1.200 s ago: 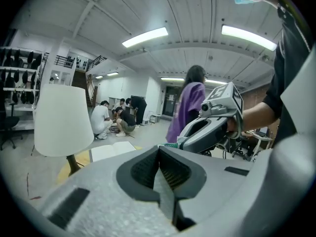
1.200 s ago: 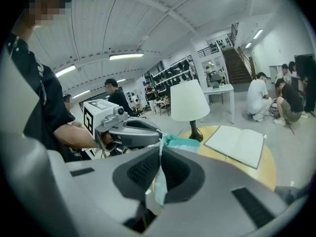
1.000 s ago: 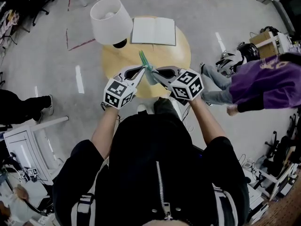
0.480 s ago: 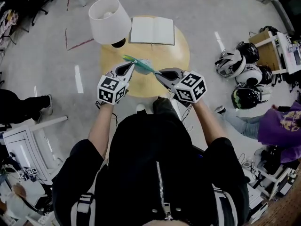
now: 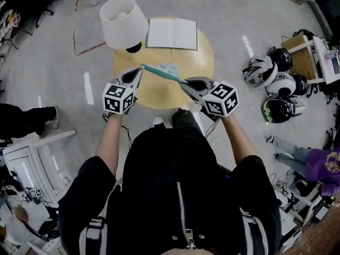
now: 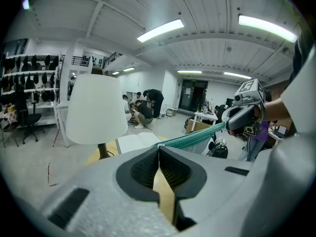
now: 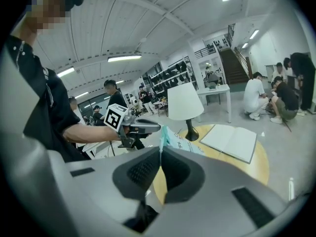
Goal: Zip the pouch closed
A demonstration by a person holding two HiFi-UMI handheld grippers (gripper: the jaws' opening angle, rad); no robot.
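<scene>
A pale pouch (image 5: 169,68) with a teal zipper edge (image 5: 162,73) hangs stretched between both grippers above the round wooden table (image 5: 199,57). My left gripper (image 5: 139,69) is shut on the left end of the zipper edge. My right gripper (image 5: 184,82) is shut on the right end. In the left gripper view the teal edge (image 6: 195,137) runs taut from the shut jaws to the right gripper (image 6: 243,118). In the right gripper view the pouch (image 7: 174,141) rises from the shut jaws, with the left gripper (image 7: 140,128) beyond it. No zipper pull shows.
A white-shaded lamp (image 5: 124,23) stands at the table's far left with an open book (image 5: 172,34) beside it. Helmets (image 5: 272,74) lie on the floor to the right. A person in purple (image 5: 319,166) crouches at the right edge. White furniture (image 5: 26,163) stands at the left.
My left gripper has moved left and away from the right one, and the teal edge has gone from steep to stretched nearly flat. The person in purple has moved off to the lower right.
</scene>
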